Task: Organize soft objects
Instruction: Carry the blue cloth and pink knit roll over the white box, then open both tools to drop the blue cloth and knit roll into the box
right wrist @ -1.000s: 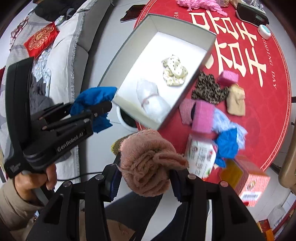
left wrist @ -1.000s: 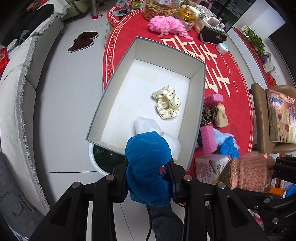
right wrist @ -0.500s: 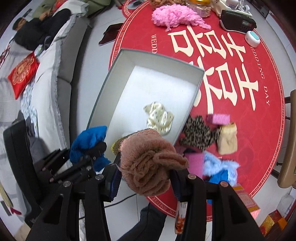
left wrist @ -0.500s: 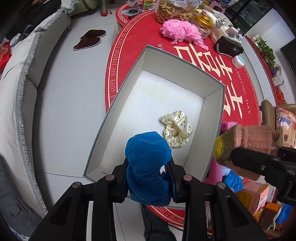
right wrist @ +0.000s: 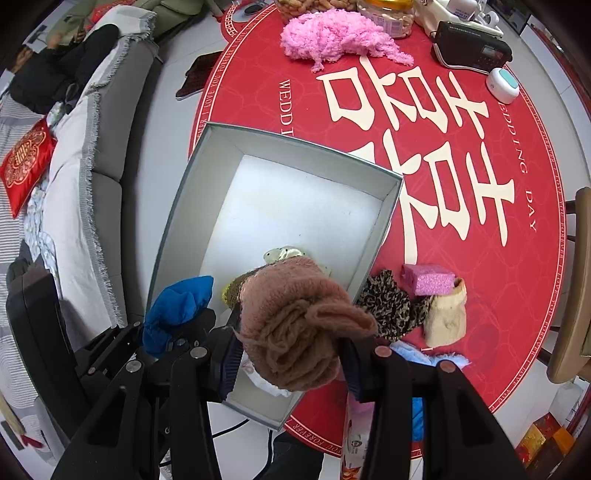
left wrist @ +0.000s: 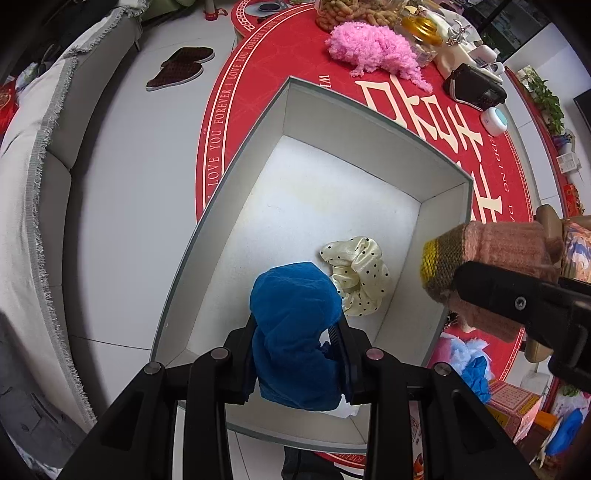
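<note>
Your left gripper [left wrist: 295, 354] is clenched on one blue cloth [left wrist: 295, 332], held over the near end of the grey box [left wrist: 369, 110]. Your right gripper [right wrist: 290, 354] is clamped on one brown knitted piece [right wrist: 295, 321] with a yellow-edged cuff, held over the box's near right corner.

Count inside the box: one cream polka-dot scrunchie [left wrist: 356, 275] on the white floor, near the right wall, and a white item at the near end, mostly hidden by the blue cloth.

Outside the box, to its right, the right wrist view alone shows one leopard-print piece [right wrist: 388, 310], one pink glitter block [right wrist: 428, 278] and one beige pouch [right wrist: 445, 319], bunched together. Beyond the box's far wall lies one pink fluffy heap [right wrist: 332, 35], seen in both views. The left wrist view alone shows one pair of dark slippers [left wrist: 181, 68] on the floor, left of the box.

The box sits on a round red table cover [right wrist: 480, 258] with large cream characters, its left edge overhanging white tiled floor [left wrist: 129, 184]. A grey sofa [left wrist: 33, 166] stands further left.
</note>
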A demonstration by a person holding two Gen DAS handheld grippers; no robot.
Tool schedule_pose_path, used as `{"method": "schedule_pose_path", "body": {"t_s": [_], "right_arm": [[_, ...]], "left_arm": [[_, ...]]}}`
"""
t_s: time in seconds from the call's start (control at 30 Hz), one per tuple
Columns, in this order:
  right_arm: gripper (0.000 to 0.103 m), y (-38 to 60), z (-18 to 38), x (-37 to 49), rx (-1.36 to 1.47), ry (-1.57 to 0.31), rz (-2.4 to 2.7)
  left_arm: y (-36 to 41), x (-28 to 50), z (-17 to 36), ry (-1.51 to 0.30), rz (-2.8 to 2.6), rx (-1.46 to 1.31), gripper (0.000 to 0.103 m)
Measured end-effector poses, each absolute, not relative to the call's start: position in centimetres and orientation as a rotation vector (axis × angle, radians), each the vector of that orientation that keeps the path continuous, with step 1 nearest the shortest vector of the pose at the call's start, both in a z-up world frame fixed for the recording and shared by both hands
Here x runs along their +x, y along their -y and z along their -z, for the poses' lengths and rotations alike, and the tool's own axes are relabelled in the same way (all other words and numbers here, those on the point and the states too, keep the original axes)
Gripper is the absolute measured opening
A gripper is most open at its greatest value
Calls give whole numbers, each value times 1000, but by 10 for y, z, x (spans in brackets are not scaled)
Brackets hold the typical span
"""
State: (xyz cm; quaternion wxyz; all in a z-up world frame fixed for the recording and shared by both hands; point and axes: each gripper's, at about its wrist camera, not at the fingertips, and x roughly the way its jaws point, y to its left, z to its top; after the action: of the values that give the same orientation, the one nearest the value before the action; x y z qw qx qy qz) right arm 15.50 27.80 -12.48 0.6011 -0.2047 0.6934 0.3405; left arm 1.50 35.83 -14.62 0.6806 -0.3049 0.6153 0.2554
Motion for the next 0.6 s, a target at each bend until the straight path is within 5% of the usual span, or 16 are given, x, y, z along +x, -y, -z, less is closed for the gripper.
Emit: {"method": "schedule_pose_path", "body": {"t_s": [0.6], "right_arm": [[53, -299, 150, 165, -492, -1633, -795]], "left_arm": [[-363, 28, 171, -1440, -539, -706, 40]]}}
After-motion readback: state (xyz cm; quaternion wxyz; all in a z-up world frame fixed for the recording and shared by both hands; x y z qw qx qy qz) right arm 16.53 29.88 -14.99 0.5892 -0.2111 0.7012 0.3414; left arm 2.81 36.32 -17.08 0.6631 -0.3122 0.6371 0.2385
